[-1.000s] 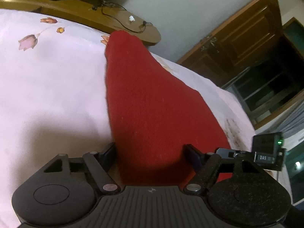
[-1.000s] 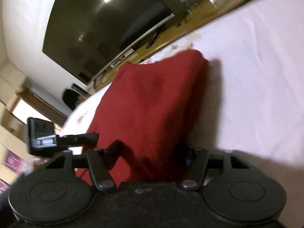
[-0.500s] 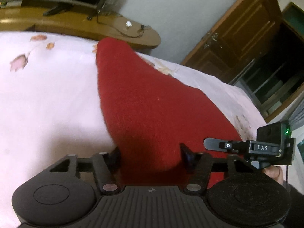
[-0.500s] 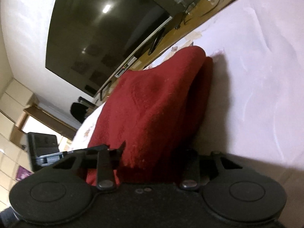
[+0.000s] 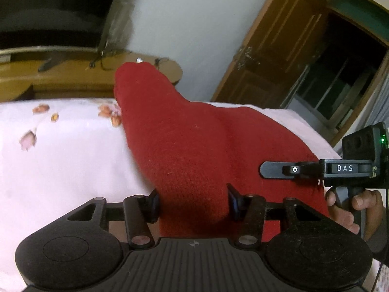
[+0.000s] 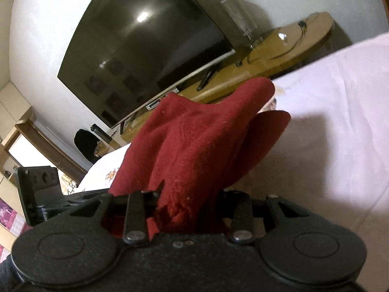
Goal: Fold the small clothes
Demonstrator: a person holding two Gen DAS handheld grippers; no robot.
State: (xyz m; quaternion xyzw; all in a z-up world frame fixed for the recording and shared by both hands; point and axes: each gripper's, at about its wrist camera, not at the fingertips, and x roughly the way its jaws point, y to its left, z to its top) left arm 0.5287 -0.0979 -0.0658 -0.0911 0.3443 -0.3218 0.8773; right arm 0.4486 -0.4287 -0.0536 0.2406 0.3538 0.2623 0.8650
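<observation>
Since a second ago: near edge of red knit garment [image 5: 194, 146] lifted off pink bedsheet [image 5: 68, 160]. Clamped on that edge after closing: left gripper [image 5: 193, 204], right gripper [image 6: 187, 209]. Long axis running straight ahead, far end toward wooden TV stand [image 5: 73, 73].
</observation>
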